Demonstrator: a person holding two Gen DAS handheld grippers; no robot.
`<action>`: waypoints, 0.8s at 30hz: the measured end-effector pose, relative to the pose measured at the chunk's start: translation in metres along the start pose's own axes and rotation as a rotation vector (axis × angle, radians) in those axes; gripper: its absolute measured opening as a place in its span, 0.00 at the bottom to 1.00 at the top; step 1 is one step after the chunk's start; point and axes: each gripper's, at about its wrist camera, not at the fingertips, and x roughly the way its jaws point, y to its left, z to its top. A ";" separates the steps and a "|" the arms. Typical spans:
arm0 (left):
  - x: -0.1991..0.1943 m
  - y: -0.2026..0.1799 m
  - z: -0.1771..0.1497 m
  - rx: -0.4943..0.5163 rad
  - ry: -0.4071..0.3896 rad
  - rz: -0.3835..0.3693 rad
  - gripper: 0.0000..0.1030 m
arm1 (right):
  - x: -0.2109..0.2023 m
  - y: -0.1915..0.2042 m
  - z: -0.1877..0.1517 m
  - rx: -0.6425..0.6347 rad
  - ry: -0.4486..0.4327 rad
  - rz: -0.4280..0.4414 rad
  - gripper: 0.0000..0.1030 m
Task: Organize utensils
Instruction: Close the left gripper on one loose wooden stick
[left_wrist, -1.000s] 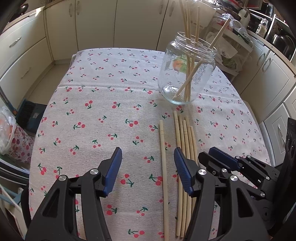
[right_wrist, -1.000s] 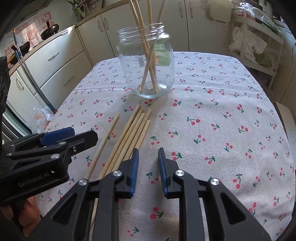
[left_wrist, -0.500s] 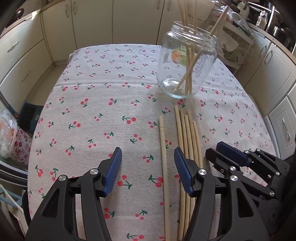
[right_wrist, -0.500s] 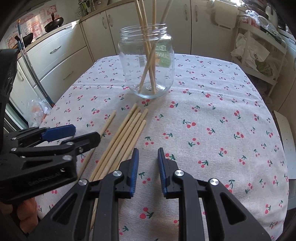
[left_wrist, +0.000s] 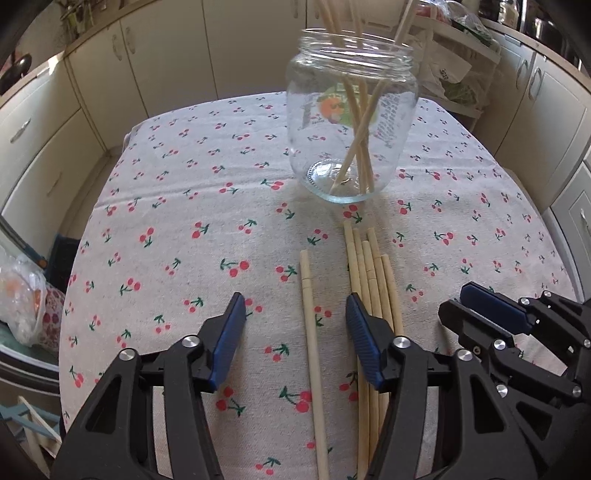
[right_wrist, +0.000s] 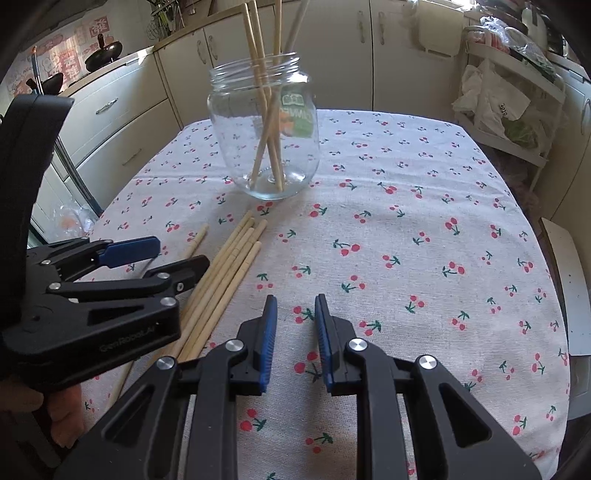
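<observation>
Standing jar: a clear glass jar (left_wrist: 351, 129) sits upright on the cherry-print cloth of the surface (left_wrist: 166, 221), with a coloured label on its far side.
Jar contents: several wooden chopsticks (left_wrist: 360, 122) stand inside it, leaning and crossing one another, their tops rising past the rim and out of frame.
Loose bundle: a bundle of chopsticks (left_wrist: 373, 277) lies flat on the cloth just in front of the jar, side by side and touching, tips toward the jar.
Single chopstick: a single chopstick (left_wrist: 310, 325) lies apart from the bundle on its left as the left camera sees it, roughly parallel to it.
Left hand-held gripper: the left hand-held gripper (left_wrist: 295, 332) is over the cloth with its jaws about halfway apart and closing; the single chopstick runs between them, and neither blue pad presses on it. Its right finger (left_wrist: 364, 343) overlaps the near part of the bundle.
Right hand-held gripper: the right hand-held gripper (right_wrist: 295, 332) has its jaws nearly together with only a narrow gap; nothing is between them, only bare cloth below. The bundle lies just to its left.
Surroundings: cream cabinets (right_wrist: 122, 122) stand behind the surface.
</observation>
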 end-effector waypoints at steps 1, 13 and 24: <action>0.000 -0.001 0.000 0.004 -0.001 -0.004 0.45 | 0.000 -0.001 0.000 0.003 0.000 0.003 0.21; -0.004 -0.009 0.001 0.039 0.016 -0.077 0.05 | -0.001 -0.003 0.001 0.016 -0.005 0.017 0.21; -0.012 -0.003 0.005 -0.001 0.024 -0.140 0.05 | -0.001 -0.005 0.001 0.025 -0.007 0.027 0.21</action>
